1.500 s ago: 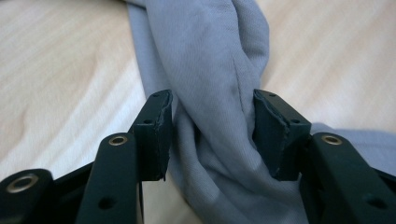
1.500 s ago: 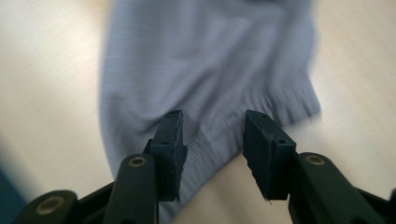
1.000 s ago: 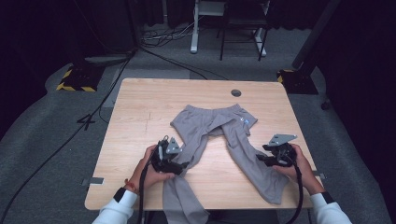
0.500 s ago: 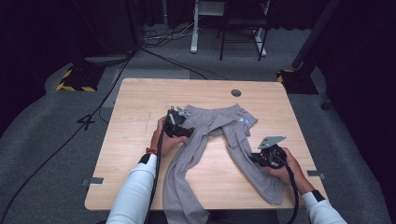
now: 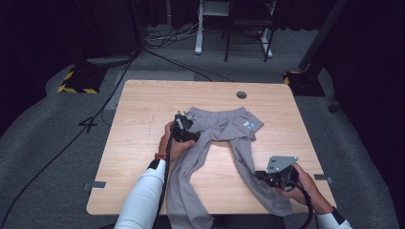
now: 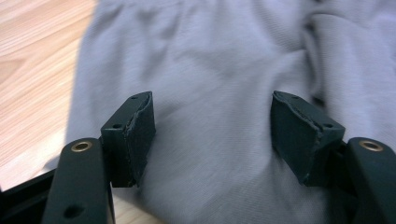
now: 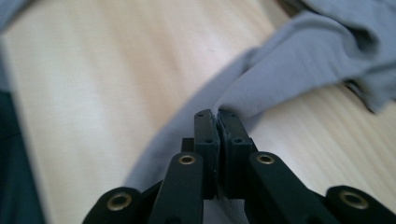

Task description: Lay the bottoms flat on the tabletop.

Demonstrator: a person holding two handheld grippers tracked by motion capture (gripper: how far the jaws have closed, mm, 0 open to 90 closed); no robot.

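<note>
Grey sweatpants (image 5: pixel 224 126) lie flat on the wooden table (image 5: pixel 143 109), waistband at the far side, legs running toward the person. My left gripper (image 5: pixel 184 130) hovers over the left hip of the sweatpants (image 6: pixel 210 56). Its jaws have just been closing a little but still stand apart around bare fabric, and the left gripper (image 6: pixel 212 121) pads do not press it. My right gripper (image 5: pixel 261 175) sits on the right leg near the table's front right. In the right gripper view the right gripper (image 7: pixel 217 114) is shut, pinching a fold of the grey leg (image 7: pixel 289 74).
The left leg (image 5: pixel 186 210) hangs over the near table edge. A round cable hole (image 5: pixel 241 94) lies at the back of the table. On the floor behind are cables, a black-and-yellow striped block (image 5: pixel 76 81) and white desk legs (image 5: pixel 200 28).
The left hand has moved from the near left leg up to the waistband's left side. The right gripper has shut on the right leg and shifted toward the near edge.
</note>
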